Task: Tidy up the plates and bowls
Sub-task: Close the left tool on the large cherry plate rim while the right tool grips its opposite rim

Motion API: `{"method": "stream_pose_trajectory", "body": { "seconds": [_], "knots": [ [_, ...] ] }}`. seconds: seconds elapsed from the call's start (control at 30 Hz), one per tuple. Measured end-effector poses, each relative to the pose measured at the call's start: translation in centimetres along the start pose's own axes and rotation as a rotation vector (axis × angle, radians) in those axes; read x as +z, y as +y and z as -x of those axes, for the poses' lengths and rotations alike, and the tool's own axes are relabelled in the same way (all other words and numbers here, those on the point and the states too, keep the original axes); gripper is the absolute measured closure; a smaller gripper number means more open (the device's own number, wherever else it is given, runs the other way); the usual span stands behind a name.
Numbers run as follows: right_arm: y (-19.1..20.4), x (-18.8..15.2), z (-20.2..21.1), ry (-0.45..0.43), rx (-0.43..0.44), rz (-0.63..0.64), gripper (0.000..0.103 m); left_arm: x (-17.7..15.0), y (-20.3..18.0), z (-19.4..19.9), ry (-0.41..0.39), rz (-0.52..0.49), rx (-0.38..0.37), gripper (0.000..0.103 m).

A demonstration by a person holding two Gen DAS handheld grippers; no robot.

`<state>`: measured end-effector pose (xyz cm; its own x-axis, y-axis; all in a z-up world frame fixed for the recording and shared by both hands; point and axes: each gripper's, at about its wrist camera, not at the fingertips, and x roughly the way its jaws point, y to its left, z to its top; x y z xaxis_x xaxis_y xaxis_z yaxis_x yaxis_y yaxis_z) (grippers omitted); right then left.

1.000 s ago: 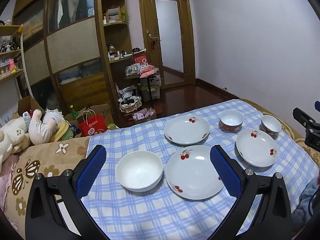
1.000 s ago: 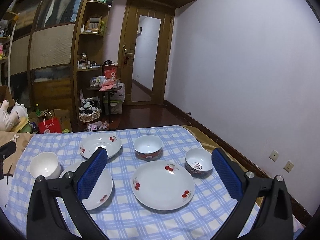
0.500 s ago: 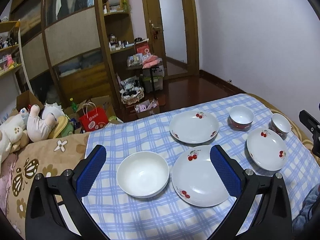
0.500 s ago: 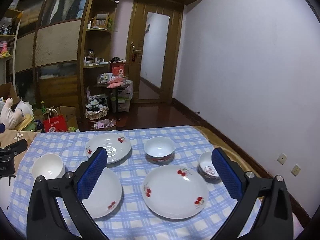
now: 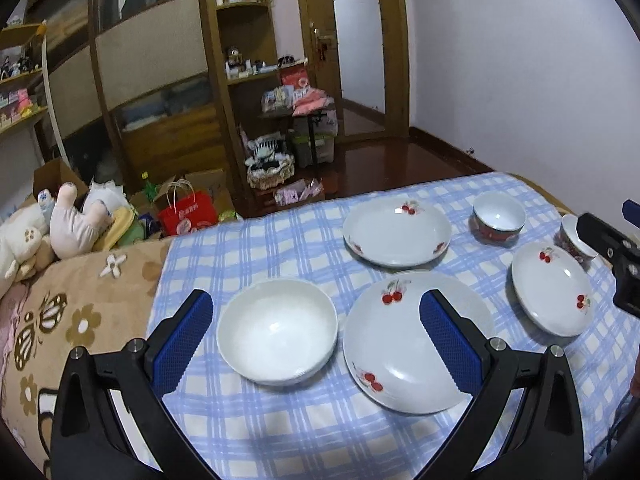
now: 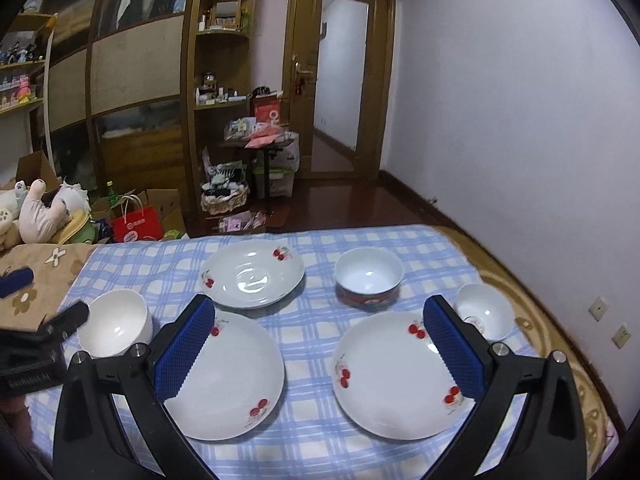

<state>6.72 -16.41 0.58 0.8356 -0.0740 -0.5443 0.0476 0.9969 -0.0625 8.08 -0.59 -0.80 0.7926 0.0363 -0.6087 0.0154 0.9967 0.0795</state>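
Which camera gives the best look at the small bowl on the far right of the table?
The right wrist view: the small bowl shows most of its rim and white inside, only its left edge hidden behind a blue pad. In the left wrist view the same bowl sits at the frame edge, half covered by the other tongs.

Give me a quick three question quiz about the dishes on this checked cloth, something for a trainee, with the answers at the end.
1. True or false: the left gripper is shut on the plain white bowl.
2. How many cherry plates lie on the checked cloth?
3. Which sits beside the red-banded bowl? A) the far plate B) a mug C) a spoon

Key
1. False: both the left and the right gripper are open and hold nothing.
2. Three.
3. A.
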Motion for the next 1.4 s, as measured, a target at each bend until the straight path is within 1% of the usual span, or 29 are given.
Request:
{"method": "stream_pose_trajectory", "body": {
  "seconds": [0.17,0.2,0.3,0.37,0.43,0.47,0.5,0.57,0.6,0.63,0.73,0.8,0.87,0.93,1.03,1.13,1.23,1.4],
  "knots": [
    [0.1,-0.8,-2.4,0.055,0.042,0.005,0.0,-1.4,-0.2,-1.7,0.11,0.068,-0.042,0.001],
    [0.2,-0.8,-2.7,0.063,0.049,0.011,0.001,-1.7,-0.3,-2.1,0.128,0.08,-0.045,0.001],
    [0.7,-1.1,-3.8,0.092,0.066,0.037,0.002,-2.4,-0.7,-3.0,0.167,0.087,-0.036,0.001],
    [0.9,-1.4,-4.7,0.115,0.081,0.048,0.005,-3.0,-1.1,-3.9,0.212,0.085,-0.044,0.001],
    [1.2,-1.7,-5.6,0.148,0.105,0.062,0.013,-3.5,-1.4,-4.5,0.243,0.091,-0.047,0.001],
    [1.3,-1.8,-5.8,0.158,0.111,0.066,0.015,-3.8,-1.5,-4.9,0.264,0.098,-0.056,0.001],
    [1.4,-2.1,-6.5,0.177,0.122,0.073,0.018,-4.0,-1.5,-5.1,0.282,0.107,-0.066,0.003],
    [1.6,-2.5,-7.1,0.198,0.13,0.076,0.022,-4.6,-1.6,-5.9,0.333,0.137,-0.112,0.008],
    [1.6,-2.8,-7.6,0.218,0.14,0.075,0.026,-4.8,-1.7,-6.2,0.347,0.14,-0.113,0.008],
    [1.7,-3.0,-7.9,0.228,0.145,0.073,0.028,-5.0,-1.8,-6.3,0.35,0.136,-0.109,0.008],
    [1.7,-3.7,-9.0,0.267,0.161,0.067,0.028,-5.3,-2.5,-6.8,0.338,0.102,-0.075,0.008],
    [1.9,-4.1,-9.6,0.284,0.171,0.067,0.028,-5.5,-2.8,-7.5,0.355,0.097,-0.066,0.008],
    [2.1,-4.2,-10.0,0.298,0.178,0.069,0.028,-5.7,-2.8,-8.2,0.393,0.119,-0.091,0.008],
    [2.4,-4.6,-10.6,0.311,0.172,0.079,0.028,-5.9,-2.7,-8.9,0.414,0.14,-0.101,0.008],
    [2.8,-4.8,-11.0,0.326,0.174,0.075,0.028,-5.7,-3.0,-9.9,0.428,0.13,-0.114,0.008],
    [3.0,-5.3,-11.7,0.339,0.167,0.074,0.028,-5.4,-3.0,-10.2,0.419,0.13,-0.115,0.008],
    [3.1,-5.9,-12.5,0.363,0.177,0.06,0.028,-5.4,-3.1,-10.5,0.438,0.13,-0.128,0.008],
    [3.6,-6.4,-13.2,0.377,0.177,0.071,0.028,-5.7,-3.4,-11.2,0.471,0.107,-0.122,0.008]
  ]
}}
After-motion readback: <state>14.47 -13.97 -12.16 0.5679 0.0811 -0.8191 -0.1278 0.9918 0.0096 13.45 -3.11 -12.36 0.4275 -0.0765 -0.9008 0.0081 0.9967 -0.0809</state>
